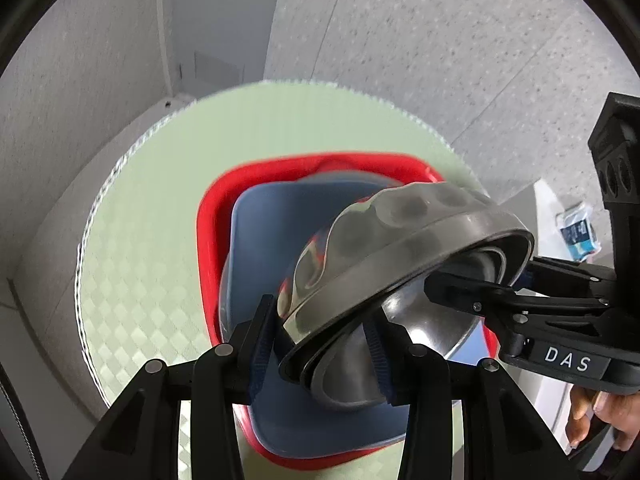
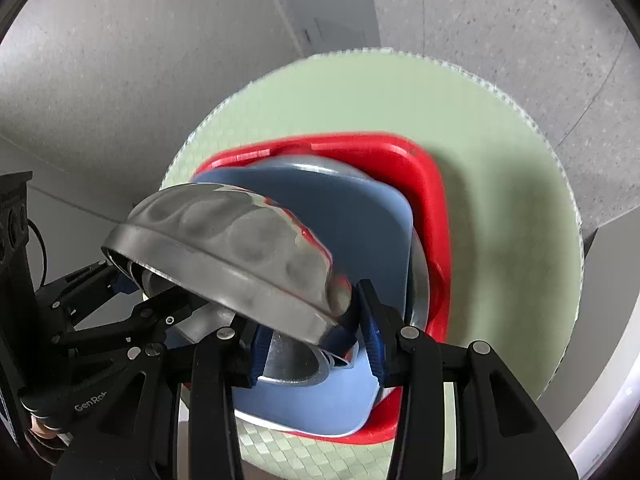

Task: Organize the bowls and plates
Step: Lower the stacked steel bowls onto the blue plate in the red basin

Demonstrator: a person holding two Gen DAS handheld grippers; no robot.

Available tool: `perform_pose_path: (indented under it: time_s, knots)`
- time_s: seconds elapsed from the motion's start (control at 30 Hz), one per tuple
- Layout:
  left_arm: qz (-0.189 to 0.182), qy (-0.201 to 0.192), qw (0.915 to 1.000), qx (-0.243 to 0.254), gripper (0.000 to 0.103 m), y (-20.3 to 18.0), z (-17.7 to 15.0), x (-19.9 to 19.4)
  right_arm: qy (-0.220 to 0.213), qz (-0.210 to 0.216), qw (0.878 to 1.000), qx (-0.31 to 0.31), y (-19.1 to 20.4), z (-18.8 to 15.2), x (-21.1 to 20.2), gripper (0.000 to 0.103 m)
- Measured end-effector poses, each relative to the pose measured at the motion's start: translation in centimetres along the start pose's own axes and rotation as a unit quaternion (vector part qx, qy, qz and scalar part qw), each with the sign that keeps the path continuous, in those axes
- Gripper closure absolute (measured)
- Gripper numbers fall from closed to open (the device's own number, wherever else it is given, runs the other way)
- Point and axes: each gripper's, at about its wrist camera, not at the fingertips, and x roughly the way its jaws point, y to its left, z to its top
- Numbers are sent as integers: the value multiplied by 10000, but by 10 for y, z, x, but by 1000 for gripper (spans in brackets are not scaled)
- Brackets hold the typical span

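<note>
Fingers of both the left gripper [image 1: 326, 354] and right gripper [image 2: 316, 350] clamp the steel bowl's [image 1: 404, 236] rim above the red tray [image 1: 208, 240]; uneven pull could slip it.

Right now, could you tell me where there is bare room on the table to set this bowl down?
The green mat is bare left of the red tray and beyond its far rim; the right wrist view shows more bare mat right of the tray. The tray itself is crowded: a blue plate fills it, and both grippers hold the metal bowl above it.

Dimpled steel bowl [image 1: 400, 236] tilts upside-down above blue plate [image 1: 280, 232] in red tray [image 1: 208, 216].
</note>
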Motion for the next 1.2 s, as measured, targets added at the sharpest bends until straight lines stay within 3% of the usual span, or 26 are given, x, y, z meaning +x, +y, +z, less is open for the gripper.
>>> perform_pose_path:
  time_s: [0.37, 0.5, 0.6, 0.83, 1.2]
  knots:
    - [-18, 87, 9997, -235, 64, 4, 10, 20, -147, -9, 9999, 7, -4, 6, 11, 62]
    - [-28, 36, 9998, -211, 57, 2, 7, 23, -281, 118, 9995, 25, -5, 4, 9, 60]
    - [-109, 60, 9997, -233, 56, 2, 2, 26, -285, 260, 9992, 57, -7, -1, 10, 53]
    - [-119, 153, 9996, -200, 54, -1, -11, 28, -380, 535, 9974, 284, -16, -19, 6, 46]
    - [-424, 488, 9963, -574, 53, 8, -13, 20, -28, 529, 9979, 382, -13, -25, -1, 46]
